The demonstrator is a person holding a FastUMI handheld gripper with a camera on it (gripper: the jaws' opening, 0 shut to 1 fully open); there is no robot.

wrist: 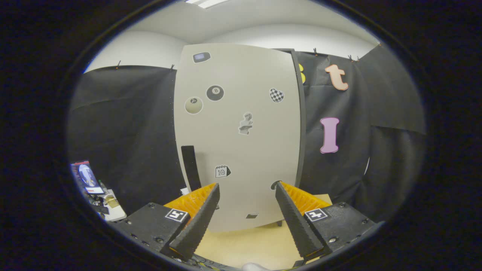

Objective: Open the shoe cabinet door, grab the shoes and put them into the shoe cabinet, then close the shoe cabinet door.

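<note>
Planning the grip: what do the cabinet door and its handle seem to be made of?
Cabinet door: probably laminated board, matte light beige, flat, stickers on it. Handle: a dark vertical bar, material unclear. The gripper is open, fingers short of the door.

The shoe cabinet door (241,131) looks like a smooth, matt board — laminate or painted wood, I can't say which — with a flat, even sheen and no grain. Several stickers (215,93) lie flat on it, glossier than the board, like printed vinyl or paper. A dark matt handle strip (190,167) sits near its left edge. To either side hangs the booth wall (124,131), a dull cloth with soft folds. The floor (244,244) below looks like pale, smooth wood-effect board. The gripper (246,195) stands open with nothing between its fingers (201,218) — their inner faces are finely ribbed, seemingly matt plastic.
</note>
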